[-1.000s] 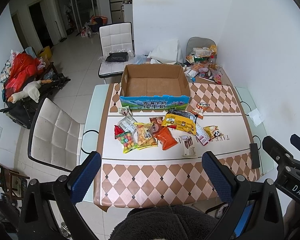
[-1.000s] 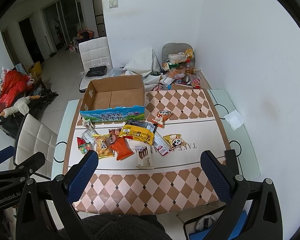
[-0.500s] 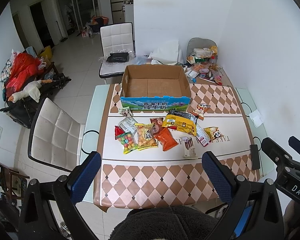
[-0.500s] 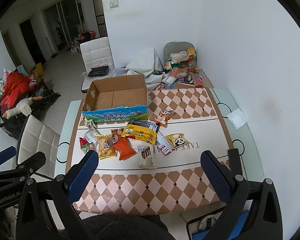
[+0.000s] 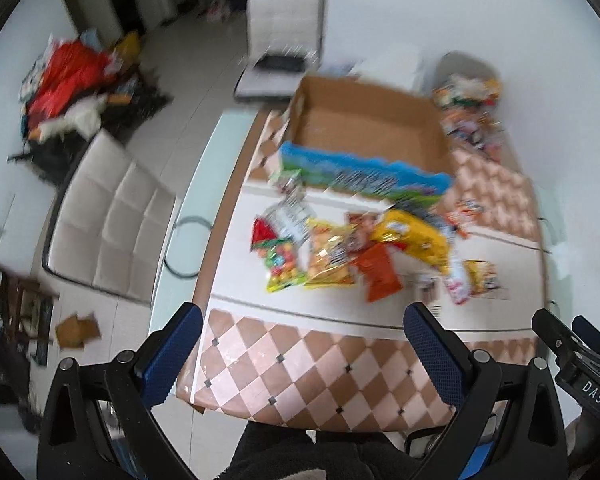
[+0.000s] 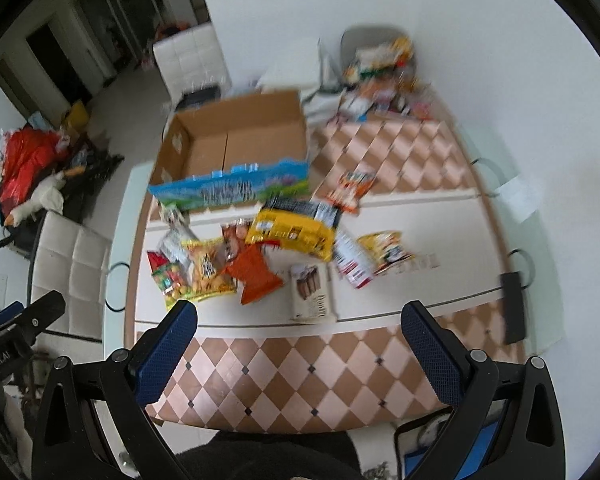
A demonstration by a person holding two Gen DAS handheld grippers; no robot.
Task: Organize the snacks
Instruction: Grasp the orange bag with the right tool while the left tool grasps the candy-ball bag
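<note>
- The left tongs [image 5: 300, 344] hang over the near edge of the table [image 5: 320, 368], jaws wide apart and holding nothing.
- The right tongs [image 6: 298, 340] hang beside them over the same edge, likewise spread wide and empty.
- The table wears a cloth of brown and pink diamonds with a plain white band across its middle; a glass rim shows past the cloth on both sides.
- The snacks [image 6: 260, 252] lie in a loose heap on the white band, just ahead of both tongs: a yellow pack [image 6: 292, 232], an orange pack [image 6: 254, 276], a bag of coloured sweets [image 5: 280, 260] at the left end, and a pale wafer pack [image 6: 310, 292] nearest the right tongs.
- Beyond the heap stands an open cardboard box [image 5: 364, 136] with a blue-green printed front; nothing shows inside it.
- A second, blurred pile of packets [image 6: 380, 76] sits at the far right corner of the table by the wall.
- A black bar [image 6: 514, 306] lies at the table's right edge, right of the right tongs.
- White padded chairs stand left of the table [image 5: 108, 220] and beyond its far end [image 5: 280, 40].
- Far left on the pale tiled floor lies a heap of red cloth [image 5: 68, 72] and dark clutter.
- Both views are smeared by motion, so print is unreadable.
</note>
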